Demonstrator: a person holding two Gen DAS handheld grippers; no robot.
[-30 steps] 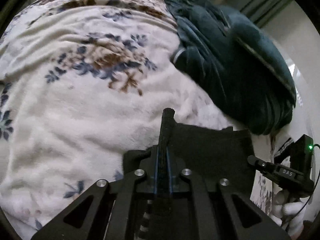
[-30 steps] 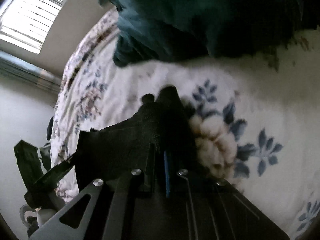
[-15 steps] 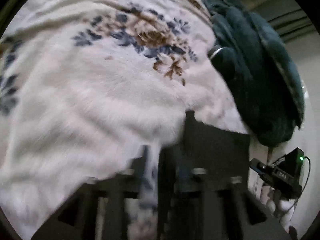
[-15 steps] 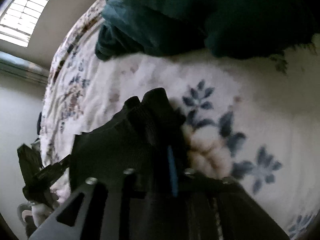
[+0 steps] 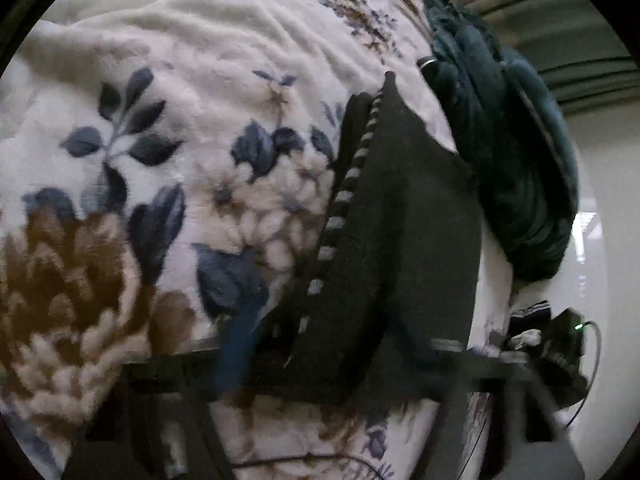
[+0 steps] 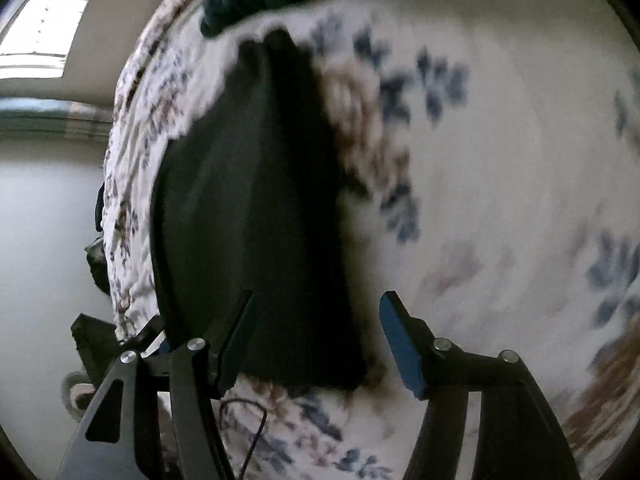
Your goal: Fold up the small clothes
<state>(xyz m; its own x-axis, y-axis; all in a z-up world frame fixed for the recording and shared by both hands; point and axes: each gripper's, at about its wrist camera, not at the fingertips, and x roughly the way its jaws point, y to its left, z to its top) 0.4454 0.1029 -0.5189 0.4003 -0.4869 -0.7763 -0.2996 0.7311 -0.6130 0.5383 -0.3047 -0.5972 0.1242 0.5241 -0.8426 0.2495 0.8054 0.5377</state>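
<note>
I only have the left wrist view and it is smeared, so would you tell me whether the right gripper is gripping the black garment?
Observer: No. The right gripper is open; the near end of the black garment lies between its parted fingers, unpinched.
Operator: Thank you. Does it lie flat?
Observer: It rests on the floral blanket as a smooth panel, though the image is blurred.
Operator: What is beyond the bed?
Observer: A bright window with blinds, upper left.

A plush floral blanket (image 5: 168, 168) in cream, blue and brown covers the bed. A dark teal quilt (image 5: 516, 168) lies bunched at its far edge. Grey curtains (image 5: 560, 40) hang behind; a bright window (image 6: 36, 28), possibly with blinds, lights pale walls (image 6: 44, 208).
</note>
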